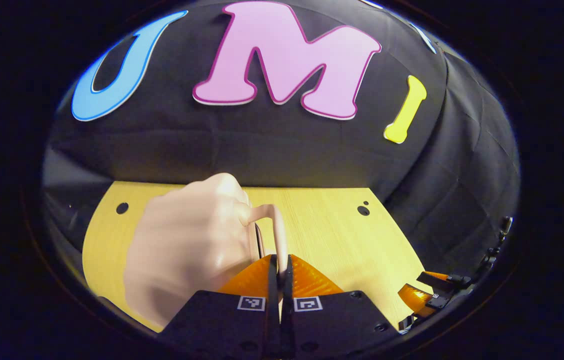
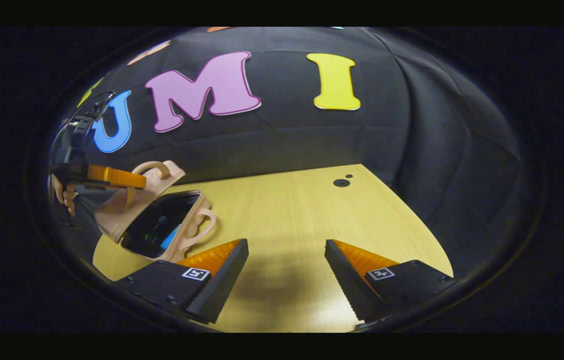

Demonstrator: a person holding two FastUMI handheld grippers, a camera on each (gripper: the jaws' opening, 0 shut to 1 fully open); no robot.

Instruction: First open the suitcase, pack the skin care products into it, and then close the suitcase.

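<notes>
A: Pale pink plastic suitcase (image 2: 154,215), small, sits on the yellow wood-grain table (image 2: 287,210) at its left end in the right gripper view. Lid (image 2: 129,202) is lifted and tilted back, base (image 2: 177,230) lies on the table with a dark interior showing.

B: Anything inside?

A: Something blue and greenish in the dark lining, too small to tell what.

B: Left gripper?

A: In the left gripper view the left gripper (image 1: 280,267) has its fingers (image 1: 273,280) pressed together on the thin pink carry handle (image 1: 277,230) of the lid. Handle loops up right in front of the tips; the lid's rounded shell (image 1: 187,250) bulks just left of the fingers, very close to the camera. The right gripper view agrees: that gripper (image 2: 134,181) reaches in from the left and sits at the lid's handle (image 2: 154,169), a hand (image 2: 62,192) behind it at the edge.

B: Right gripper?

A: Right gripper (image 2: 287,262) has fingers wide apart, nothing between them, bare table beneath. Suitcase is ahead and to its left, near the left finger (image 2: 217,272) but apart from it. The base has its own handle (image 2: 202,227), facing toward that finger.

B: Does the left view catch the right gripper?

A: Yes, low at the right edge (image 1: 429,295), well apart from the suitcase.

B: Rest of the scene?

A: Black cloth wall (image 2: 412,125) behind the table, round holes (image 2: 341,182) in the tabletop near the back.
</notes>
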